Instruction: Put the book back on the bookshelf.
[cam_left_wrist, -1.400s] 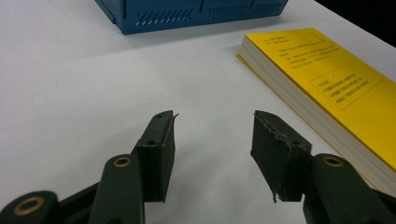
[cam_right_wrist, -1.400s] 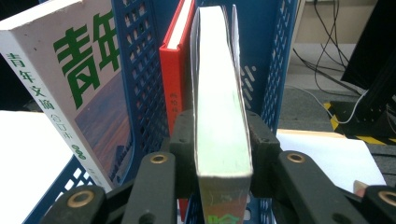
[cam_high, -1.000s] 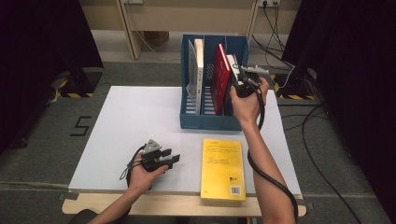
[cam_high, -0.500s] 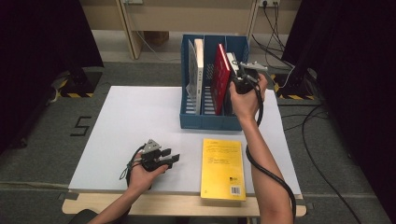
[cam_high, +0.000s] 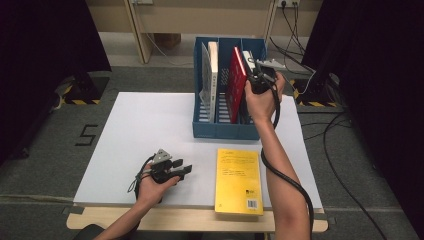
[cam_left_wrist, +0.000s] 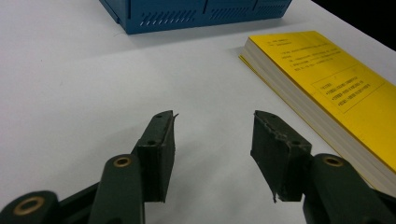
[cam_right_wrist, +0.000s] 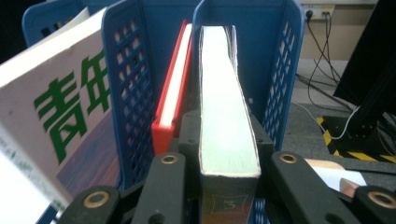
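Note:
A blue file rack stands at the table's far middle, with upright books in its slots. My right gripper is shut on a thick book with pale page edges, held upright in the rack's right slot beside a red book. A white book with green characters leans in the slot to the left. My left gripper rests on the white table near the front, jaws open and bare. A yellow book lies flat just right of it.
The white table has bare room left of the rack. Beyond it are a grey floor, cables, dark curtains and yellow-black floor markers. A "5" is marked on the floor at the left.
The right hand with its book has shifted slightly at the rack. The left gripper has stayed still.

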